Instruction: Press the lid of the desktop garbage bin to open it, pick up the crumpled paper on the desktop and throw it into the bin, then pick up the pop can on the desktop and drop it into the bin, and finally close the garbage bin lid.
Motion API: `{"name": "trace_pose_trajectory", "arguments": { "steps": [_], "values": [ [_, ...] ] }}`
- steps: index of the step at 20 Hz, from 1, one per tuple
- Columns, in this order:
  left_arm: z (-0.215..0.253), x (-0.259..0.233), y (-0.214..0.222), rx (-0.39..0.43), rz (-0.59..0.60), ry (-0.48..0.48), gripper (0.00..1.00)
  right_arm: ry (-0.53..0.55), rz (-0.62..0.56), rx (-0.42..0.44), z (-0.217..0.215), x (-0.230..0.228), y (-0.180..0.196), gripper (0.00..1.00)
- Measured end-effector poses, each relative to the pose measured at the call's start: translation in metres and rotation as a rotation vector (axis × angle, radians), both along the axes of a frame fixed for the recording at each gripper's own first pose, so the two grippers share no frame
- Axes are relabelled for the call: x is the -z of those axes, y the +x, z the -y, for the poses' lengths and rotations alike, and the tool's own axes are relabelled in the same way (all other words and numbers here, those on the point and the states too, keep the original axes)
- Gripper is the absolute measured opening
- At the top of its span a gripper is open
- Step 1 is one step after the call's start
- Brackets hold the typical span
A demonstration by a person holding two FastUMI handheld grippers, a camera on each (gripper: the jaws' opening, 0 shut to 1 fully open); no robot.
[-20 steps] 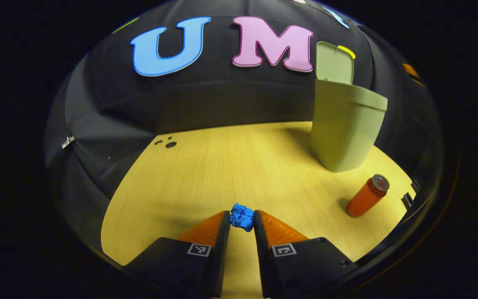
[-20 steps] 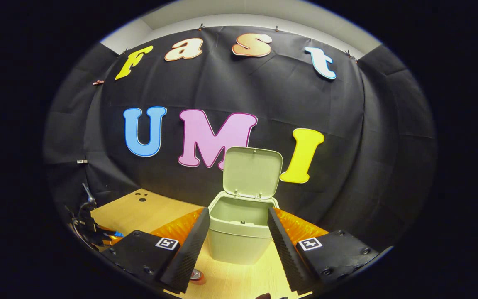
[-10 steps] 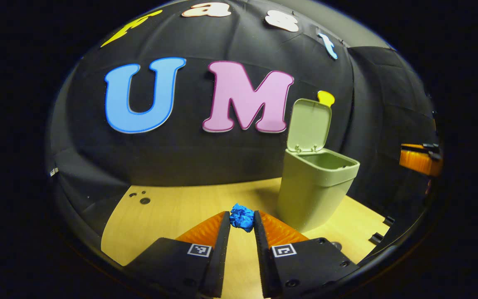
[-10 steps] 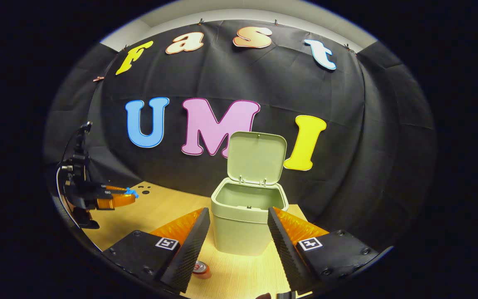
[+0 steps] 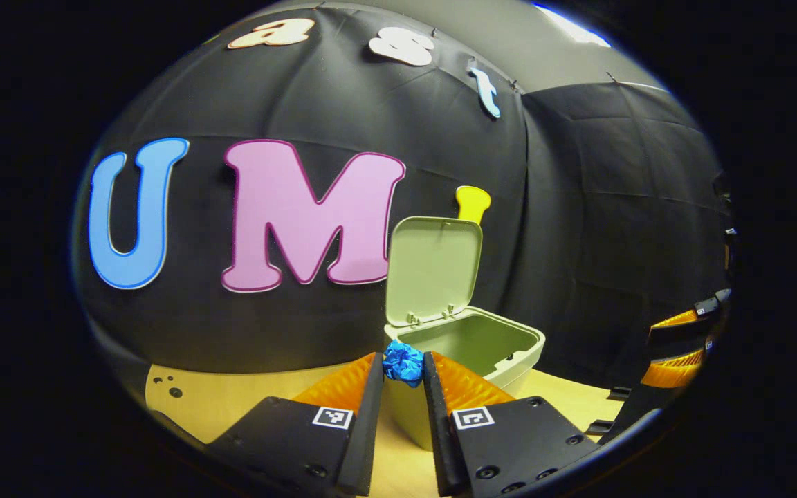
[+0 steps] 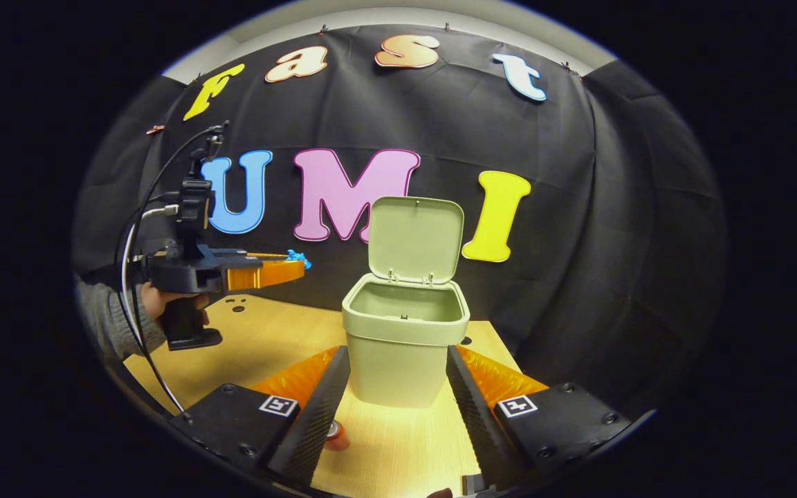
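Note:
The pale green bin (image 6: 404, 346) stands on the wooden desk (image 6: 267, 339) with its lid (image 6: 415, 232) swung upright. My left gripper (image 5: 403, 366) is shut on the blue crumpled paper (image 5: 403, 362), held up in the air just short of the bin's near rim (image 5: 468, 342). In the right gripper view that left gripper (image 6: 295, 266) hangs to the left of the bin and above its rim height, with the blue paper (image 6: 298, 258) at its tips. My right gripper (image 6: 398, 387) stands open, low in front of the bin. The orange pop can (image 6: 335, 436) lies beside its left finger.
A person's hand and grey sleeve (image 6: 132, 311) hold the left gripper's handle, with cables looping off it. Small dark holes (image 6: 236, 306) mark the desk's far left. In the left gripper view the right gripper (image 5: 675, 342) shows at the far right. Black cloth walls close the back.
My left gripper has risen with the blue paper and moved towards the open bin. The right gripper has drawn back a little and stayed open.

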State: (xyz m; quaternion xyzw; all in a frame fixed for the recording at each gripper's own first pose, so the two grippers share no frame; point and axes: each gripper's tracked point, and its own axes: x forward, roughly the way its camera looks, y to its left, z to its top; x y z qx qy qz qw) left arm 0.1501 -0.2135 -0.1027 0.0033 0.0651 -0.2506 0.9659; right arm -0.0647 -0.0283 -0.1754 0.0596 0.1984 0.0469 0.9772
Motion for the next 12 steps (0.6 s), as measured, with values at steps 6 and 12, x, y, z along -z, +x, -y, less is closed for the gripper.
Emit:
{"name": "trace_pose_trajectory", "arguments": {
  "steps": [6, 12],
  "values": [
    [0.054, 0.019, 0.032, 0.062, -0.038, 0.006, 0.38, 0.002, -0.018, 0.021, 0.022, 0.009, 0.002, 0.89],
    [0.097, 0.045, 0.060, 0.091, -0.074, 0.060, 0.38, 0.017, -0.036, 0.050, 0.051, 0.024, 0.012, 0.89]
  ]
}}
